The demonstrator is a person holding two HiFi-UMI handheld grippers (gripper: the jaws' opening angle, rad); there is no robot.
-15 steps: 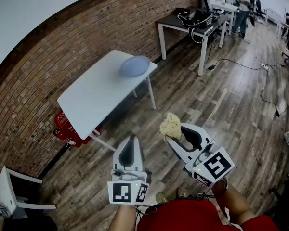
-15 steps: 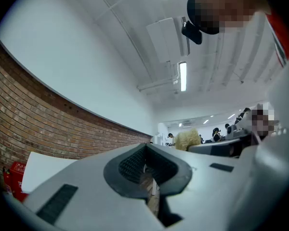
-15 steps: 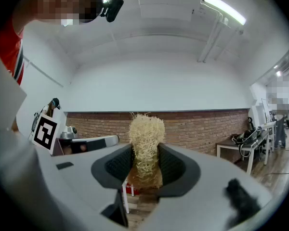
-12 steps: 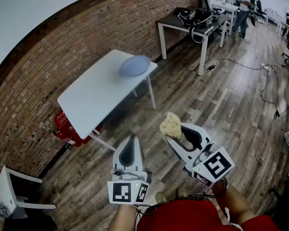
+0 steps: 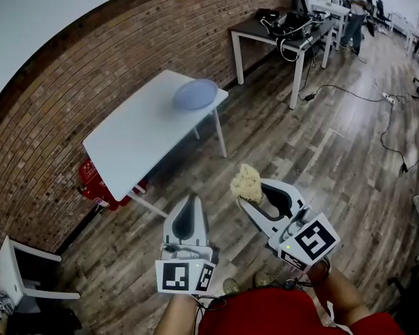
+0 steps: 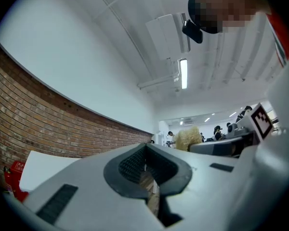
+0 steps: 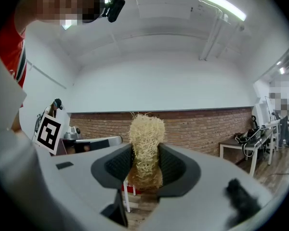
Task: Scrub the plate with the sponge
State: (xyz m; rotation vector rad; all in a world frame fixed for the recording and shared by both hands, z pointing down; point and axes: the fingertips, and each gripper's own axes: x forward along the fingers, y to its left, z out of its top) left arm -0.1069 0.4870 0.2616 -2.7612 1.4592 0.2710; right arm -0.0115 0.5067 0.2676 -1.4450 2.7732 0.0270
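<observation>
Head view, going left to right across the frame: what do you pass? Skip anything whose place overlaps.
white chair → red box → plate → sponge → standing person

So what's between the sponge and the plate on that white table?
In the head view, only wooden floor and the corner leg of the white table. The sponge, in the right hand-held gripper, is well short of the plate.
</observation>
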